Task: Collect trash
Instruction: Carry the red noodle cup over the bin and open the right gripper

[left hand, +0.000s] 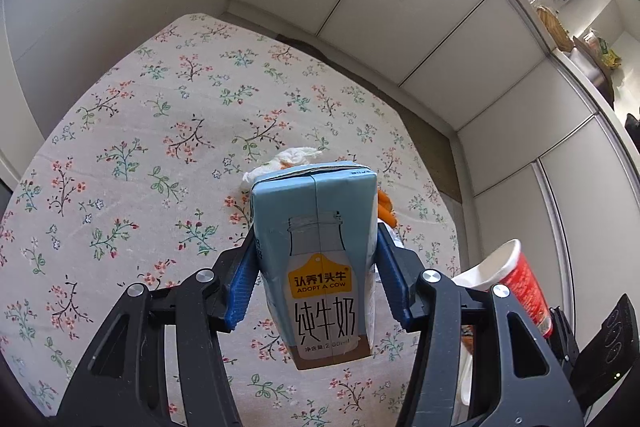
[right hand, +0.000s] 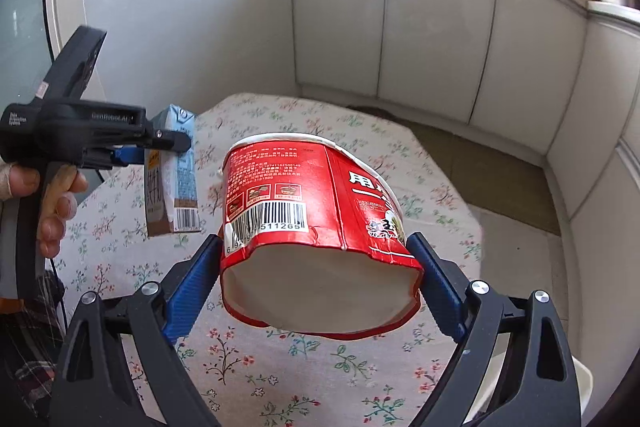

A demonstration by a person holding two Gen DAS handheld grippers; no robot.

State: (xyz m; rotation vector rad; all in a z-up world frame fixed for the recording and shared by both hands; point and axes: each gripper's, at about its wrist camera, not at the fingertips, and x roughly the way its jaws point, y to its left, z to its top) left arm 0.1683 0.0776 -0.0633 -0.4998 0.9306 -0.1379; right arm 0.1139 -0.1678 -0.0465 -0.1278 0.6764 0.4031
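Note:
A light blue milk carton (left hand: 320, 247) hangs above the floral tablecloth (left hand: 140, 147), and my left gripper (left hand: 316, 267) is shut on its sides with the blue pads. Behind it on the cloth lie a crumpled white tissue (left hand: 288, 163) and orange peel (left hand: 386, 209). A red instant-noodle cup (right hand: 312, 187), squashed near its base, is held off the table; my right gripper (right hand: 320, 275) is shut on it. The right wrist view shows the left gripper (right hand: 168, 151) with the carton (right hand: 176, 171), held by a hand (right hand: 52, 203). The cup (left hand: 524, 291) shows at the left view's right edge.
White cabinet doors (right hand: 432, 39) wrap around the far side and right of the table. A counter (left hand: 560, 39) above them carries a basket and small items. A brown floor mat (right hand: 492, 171) lies between table and cabinets. A white object's edge (right hand: 580, 387) shows at the bottom right.

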